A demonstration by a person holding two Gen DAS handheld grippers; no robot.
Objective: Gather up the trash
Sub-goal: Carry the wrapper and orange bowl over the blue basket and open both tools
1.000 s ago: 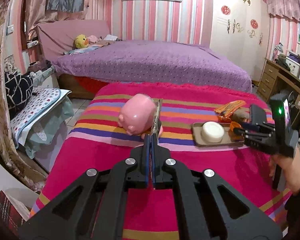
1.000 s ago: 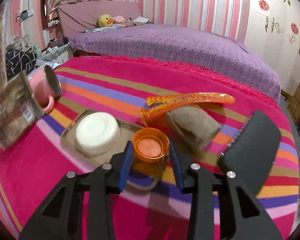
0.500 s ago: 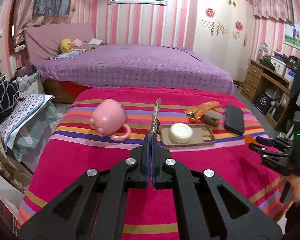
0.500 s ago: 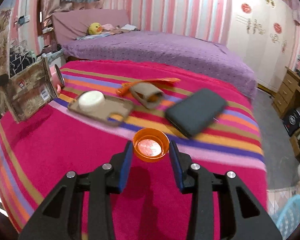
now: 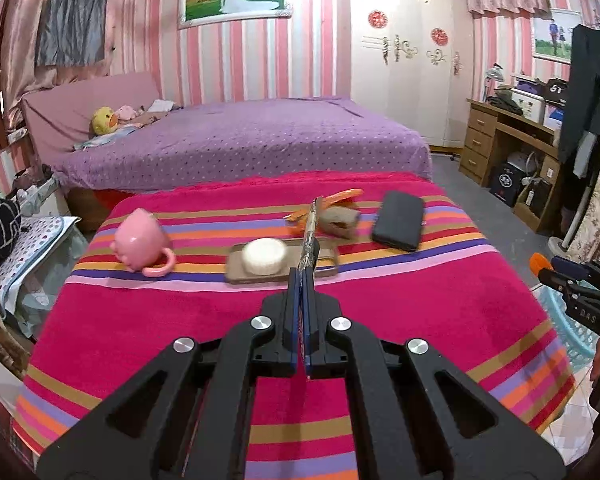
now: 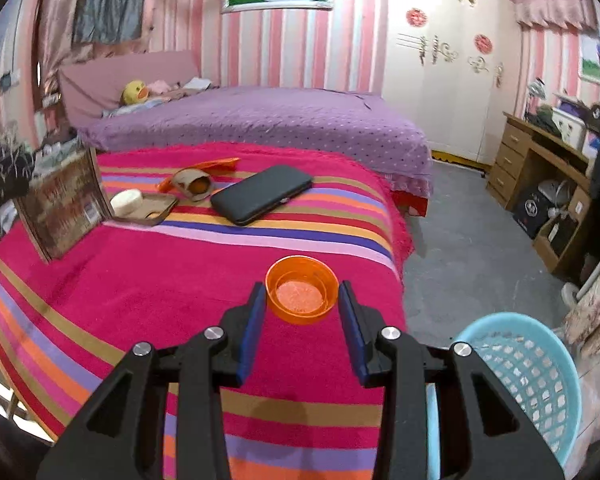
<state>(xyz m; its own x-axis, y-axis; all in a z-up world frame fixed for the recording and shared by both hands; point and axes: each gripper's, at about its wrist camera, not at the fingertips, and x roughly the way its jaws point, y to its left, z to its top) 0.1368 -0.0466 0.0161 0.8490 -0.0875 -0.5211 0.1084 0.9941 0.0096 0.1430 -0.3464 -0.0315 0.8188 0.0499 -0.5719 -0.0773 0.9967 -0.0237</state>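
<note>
Since a second ago we've pulled both claws back off the striped bed; blue basket [image 6: 532, 364] now sits at 4 o'clock in the right view. Right claw [image 6: 302, 300] pinches the orange cap [image 6: 302, 294] by its rim, right between the fingers. Light, stiff, slick plastic, so grip across the rim. Left claw [image 5: 303, 292] is clamped nearly flat on a thin packet [image 5: 309, 236], edge-on here, probably a foil wrapper: floppy, weightless, held at its bottom edge, sticking out toward 12.

Between the right hand-held gripper [image 6: 302, 308] pads, the orange cap [image 6: 302, 294] looks like translucent glossy plastic; beneath it, the striped blanket [image 6: 140, 280] is fuzzy cloth.
</note>
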